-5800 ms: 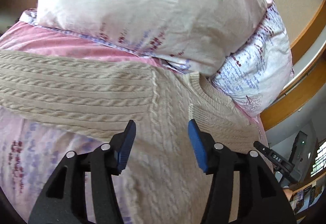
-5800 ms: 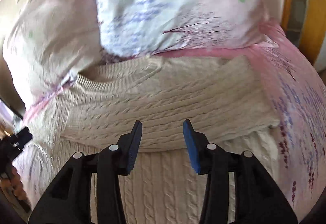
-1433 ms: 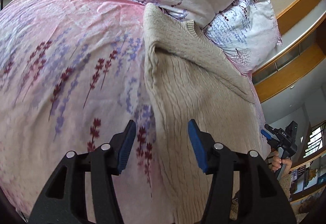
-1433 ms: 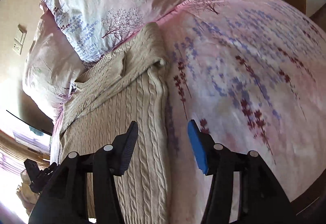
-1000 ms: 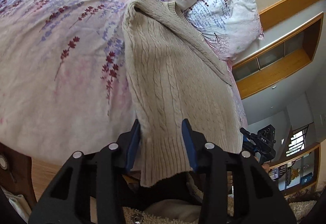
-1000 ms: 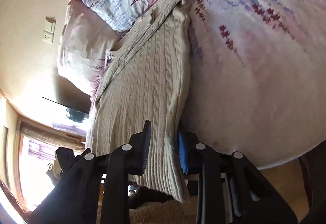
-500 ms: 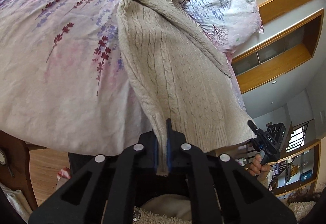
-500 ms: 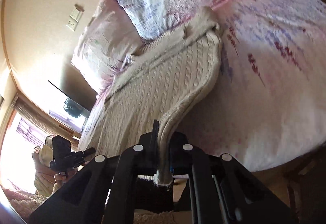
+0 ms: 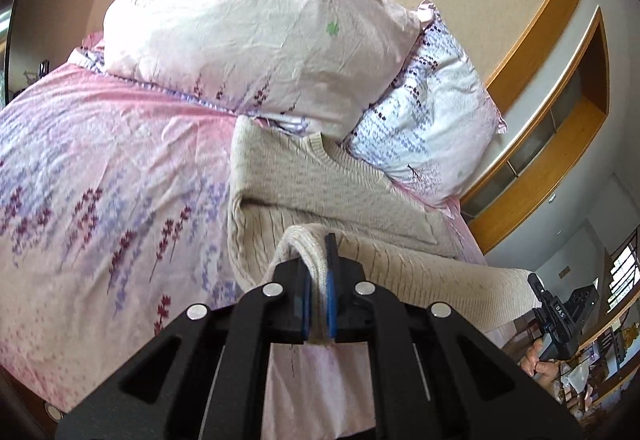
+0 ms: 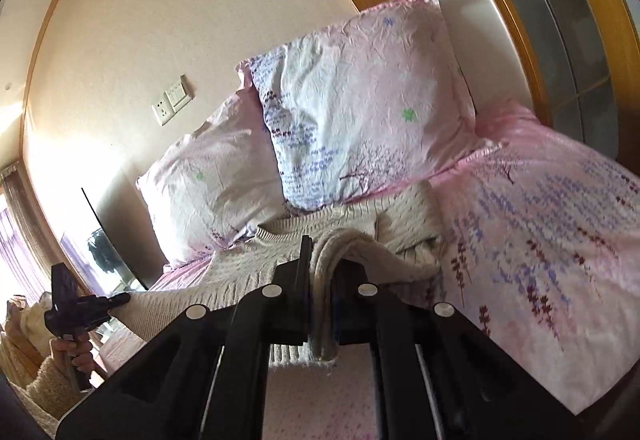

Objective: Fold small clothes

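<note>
Showing wall switch (image 10: 173, 104), right view only

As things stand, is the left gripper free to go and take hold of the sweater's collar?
Probably not yet: the left gripper is shut on the sweater's hem, as is the right gripper. The collar lies uncovered by the pillows.

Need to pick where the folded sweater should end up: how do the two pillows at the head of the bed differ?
The pale pink floral pillow looks mostly plain pink with scattered small flowers; the white pillow with blue-purple print carries dense rows of marks and a tree motif. In the left wrist view the pink one overlaps the white one's edge. Both lean against the wall, with the beige cable-knit sweater collar reaching their bases.
</note>
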Tool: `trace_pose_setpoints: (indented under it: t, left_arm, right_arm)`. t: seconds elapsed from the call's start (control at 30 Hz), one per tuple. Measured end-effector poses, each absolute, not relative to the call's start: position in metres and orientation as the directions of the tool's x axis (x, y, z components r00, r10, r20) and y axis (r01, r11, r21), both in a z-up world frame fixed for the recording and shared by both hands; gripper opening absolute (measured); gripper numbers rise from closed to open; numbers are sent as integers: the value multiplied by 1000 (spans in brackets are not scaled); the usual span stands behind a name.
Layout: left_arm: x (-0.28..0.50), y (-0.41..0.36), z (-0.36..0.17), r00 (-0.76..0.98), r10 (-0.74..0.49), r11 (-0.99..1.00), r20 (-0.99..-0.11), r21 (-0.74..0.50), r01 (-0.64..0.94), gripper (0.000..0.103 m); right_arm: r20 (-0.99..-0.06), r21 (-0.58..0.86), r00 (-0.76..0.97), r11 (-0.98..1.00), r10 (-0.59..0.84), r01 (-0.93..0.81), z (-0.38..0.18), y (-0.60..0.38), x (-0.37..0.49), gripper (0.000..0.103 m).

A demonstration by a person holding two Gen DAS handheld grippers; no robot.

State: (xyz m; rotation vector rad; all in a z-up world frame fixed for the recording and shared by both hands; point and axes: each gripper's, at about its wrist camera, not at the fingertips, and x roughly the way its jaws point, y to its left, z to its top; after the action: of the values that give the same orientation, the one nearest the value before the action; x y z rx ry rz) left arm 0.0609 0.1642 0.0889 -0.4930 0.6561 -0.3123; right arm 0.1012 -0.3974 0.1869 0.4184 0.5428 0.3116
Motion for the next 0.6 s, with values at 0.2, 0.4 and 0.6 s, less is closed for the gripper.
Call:
trace_pose_setpoints:
  t: [0.2,0.4,0.6]
  left_arm:
    - [107,163,118,796,-365,874,-482,-471,115,6]
    - [174,149,140,819,-301,916,-488,-387,106,6]
    - [243,134,119,806,-260,932,-532,-356,66,6]
  right_arm:
    - [-389,324,865,926,316,-193,206,-379,136,7]
    - [-383,277,888,949,254,-152,207,-365,188,7]
    - [-482,273,859,961,172,-39,174,-361,248,7]
